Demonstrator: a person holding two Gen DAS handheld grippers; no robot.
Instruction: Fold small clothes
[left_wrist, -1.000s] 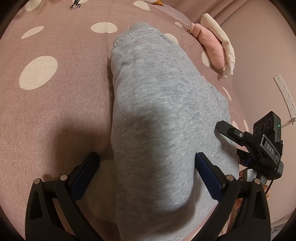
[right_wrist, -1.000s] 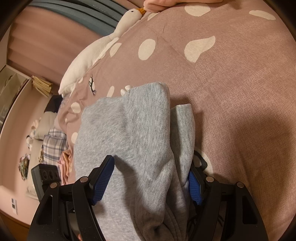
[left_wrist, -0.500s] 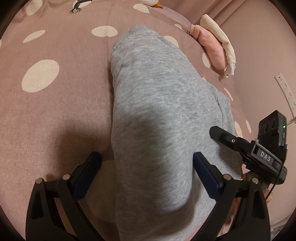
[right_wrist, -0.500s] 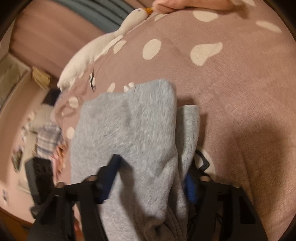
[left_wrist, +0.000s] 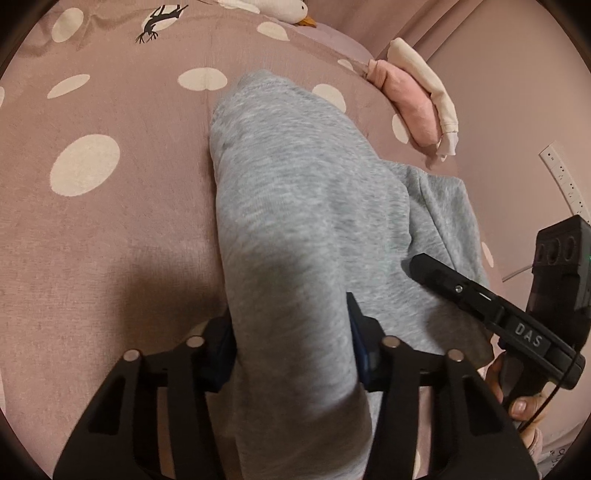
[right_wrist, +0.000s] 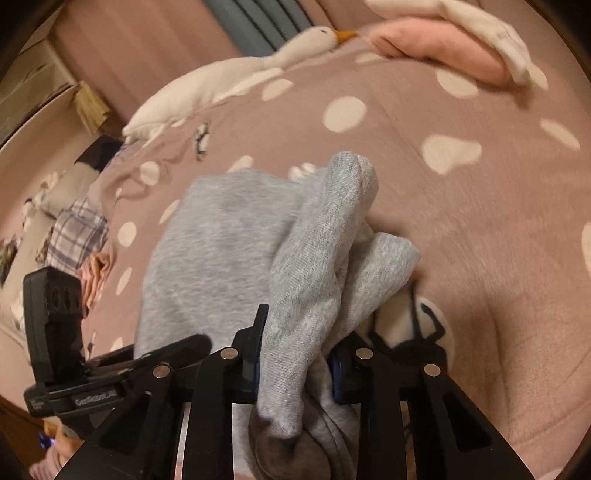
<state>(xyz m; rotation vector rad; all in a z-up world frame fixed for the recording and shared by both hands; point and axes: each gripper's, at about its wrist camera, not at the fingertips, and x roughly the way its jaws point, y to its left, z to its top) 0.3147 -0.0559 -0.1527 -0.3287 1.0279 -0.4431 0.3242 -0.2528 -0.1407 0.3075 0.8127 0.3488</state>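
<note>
A small grey knit garment (left_wrist: 295, 206) lies on the mauve polka-dot bedspread (left_wrist: 96, 221). My left gripper (left_wrist: 291, 339) is shut on its near edge, the cloth bunched between the blue pads. In the right wrist view the same grey garment (right_wrist: 229, 251) is pinched at a folded corner by my right gripper (right_wrist: 295, 354), which is shut on it. The right gripper's body also shows in the left wrist view (left_wrist: 509, 317), at the garment's right side. The left gripper's body shows in the right wrist view (right_wrist: 74, 369).
A pink and cream folded pile (left_wrist: 421, 99) lies at the bed's far right edge. A white goose plush (right_wrist: 236, 77) lies along the far side. Plaid and pink clothes (right_wrist: 77, 236) sit at the left. A wall power strip (left_wrist: 561, 177) is on the right.
Both grippers have closed from open onto the grey garment's near edge. The cloth is now bunched and lifted at the right corner.
</note>
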